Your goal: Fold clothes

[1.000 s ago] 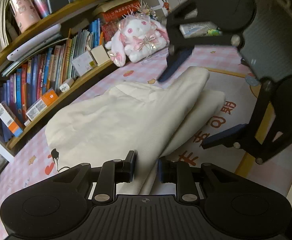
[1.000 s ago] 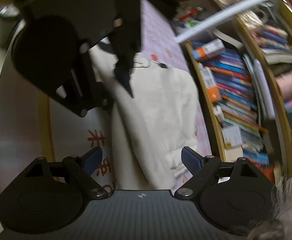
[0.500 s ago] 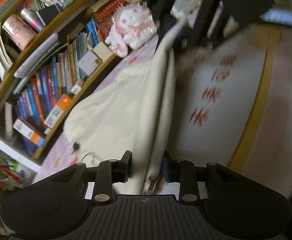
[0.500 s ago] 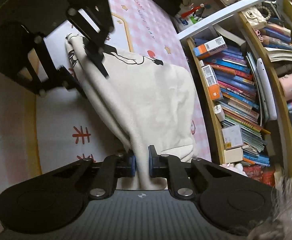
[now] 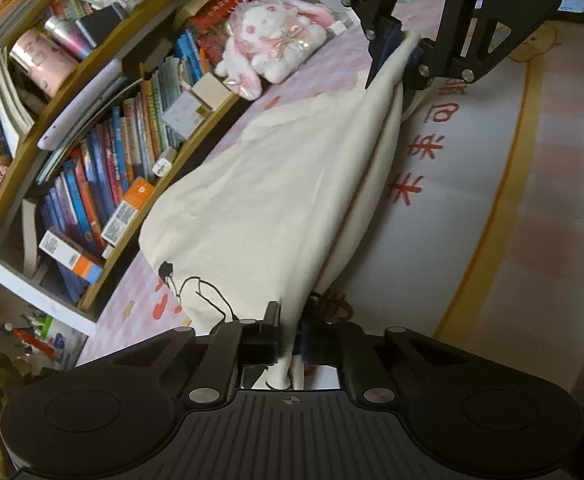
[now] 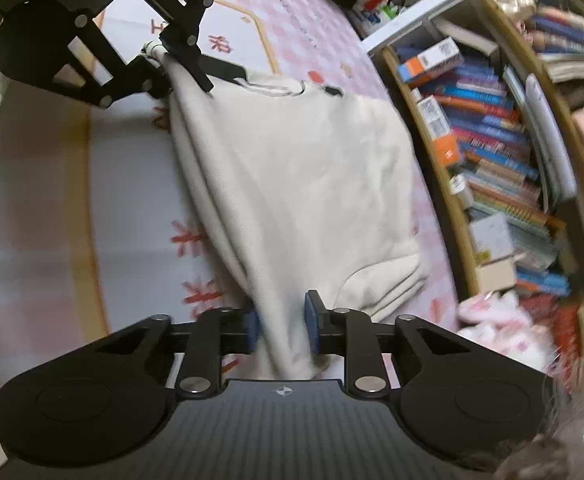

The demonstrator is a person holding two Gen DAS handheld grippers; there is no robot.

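A cream sweatshirt with a black line drawing lies on the play mat, and its near folded edge is lifted and stretched taut between the two grippers. My left gripper is shut on one end of that edge; in the right wrist view the left gripper shows at the top left with cloth bunched in it. My right gripper has a thick bunch of the fabric between its blue pads, and its jaws are opening slightly. In the left wrist view the right gripper holds the far end raised.
A curved wooden bookshelf packed with books runs along one side of the mat. A pink and white plush rabbit sits by its end. The mat has red characters and a yellow border line.
The right gripper went from wide open to closed on the cloth. The left gripper tightened on its end. The folded edge rose off the mat and is pulled straight between them.
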